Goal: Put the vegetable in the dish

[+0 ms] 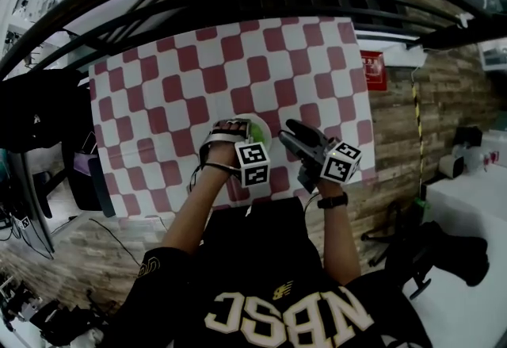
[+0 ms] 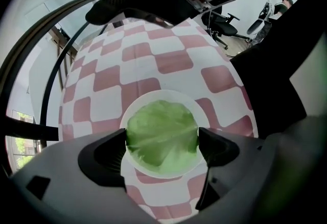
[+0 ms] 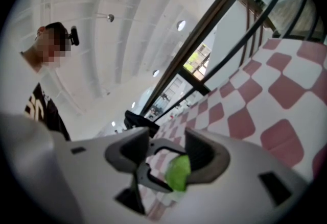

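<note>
A: Starting with the head view?

B: Yes. Shows the left hand-held gripper [image 1: 242, 132] and the right hand-held gripper [image 1: 291, 131] side by side over a tabletop [image 1: 158, 101] covered by a red-and-white checked cloth. Puts a green vegetable [image 1: 257, 132] right at the left one's jaw tips, over a white dish [image 1: 250, 117]. Places the right one's tips just beside that dish, on the side away from the left one.

A: And looking along the left one's jaws?

B: Set wide apart on the left hand-held gripper [image 2: 162, 142], one jaw to each side of the vegetable [image 2: 161, 133], inner faces up against its leafy edges, so gripped across the full width. Straight beyond the jaws, the dish [image 2: 153, 99], with its white rim ringing the leaf all round. Cannot tell whether resting on the dish's bottom or held just above it.

A: Then the right one's own view?

B: Tilted, looking across the checked cloth rather than down at it. Parted jaws on the right hand-held gripper [image 3: 166, 154], closed on nothing. In the gap between them, farther off, a bit of the vegetable [image 3: 179, 172] close by one jaw, with a dark part of the left hand-held gripper next to it.
</note>
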A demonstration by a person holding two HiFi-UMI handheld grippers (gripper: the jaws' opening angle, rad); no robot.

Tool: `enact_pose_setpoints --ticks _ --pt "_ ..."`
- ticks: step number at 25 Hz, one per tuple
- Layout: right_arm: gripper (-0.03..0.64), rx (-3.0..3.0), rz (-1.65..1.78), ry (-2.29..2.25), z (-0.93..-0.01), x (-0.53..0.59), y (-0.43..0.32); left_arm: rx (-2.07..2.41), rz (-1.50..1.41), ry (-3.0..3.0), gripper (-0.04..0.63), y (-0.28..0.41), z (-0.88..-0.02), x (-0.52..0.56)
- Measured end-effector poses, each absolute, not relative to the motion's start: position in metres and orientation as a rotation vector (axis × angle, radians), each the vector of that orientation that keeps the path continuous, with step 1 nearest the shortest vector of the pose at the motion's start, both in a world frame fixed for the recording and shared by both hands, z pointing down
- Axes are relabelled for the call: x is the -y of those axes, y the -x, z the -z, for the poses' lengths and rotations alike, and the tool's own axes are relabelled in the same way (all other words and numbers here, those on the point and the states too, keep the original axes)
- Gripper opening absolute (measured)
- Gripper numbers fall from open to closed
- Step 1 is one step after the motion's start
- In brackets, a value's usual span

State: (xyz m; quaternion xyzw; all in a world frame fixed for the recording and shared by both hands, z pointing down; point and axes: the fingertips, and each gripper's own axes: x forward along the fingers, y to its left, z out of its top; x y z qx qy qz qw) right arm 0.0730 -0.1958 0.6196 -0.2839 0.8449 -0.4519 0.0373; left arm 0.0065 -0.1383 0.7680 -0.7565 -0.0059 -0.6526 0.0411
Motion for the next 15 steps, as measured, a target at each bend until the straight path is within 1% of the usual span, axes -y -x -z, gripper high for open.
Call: enact_pose_setpoints --ticks 4,9,12,15 --pt "0.222 -2.593 1.343 0.886 -0.606 0.196 -0.072 -0.099 1.865 2.422 0.463 -0.006 -0.757 0.143" --pt "0.221 -2.682 1.247 0.912 -0.584 0.192 -0.059 -0.382 1.703 2.66 0.463 0.0 -0.712 0.158" --pt "0.221 -2.773 1.118 0.955 -0.566 0.19 -0.046 -0.607 1.569 2.825 0.463 0.011 -0.678 0.17" --pt "0.219 -2.84 0.95 1.026 -0.542 0.196 -0.035 -0.829 1.37 2.937 0.462 0.022 -0.635 0.187"
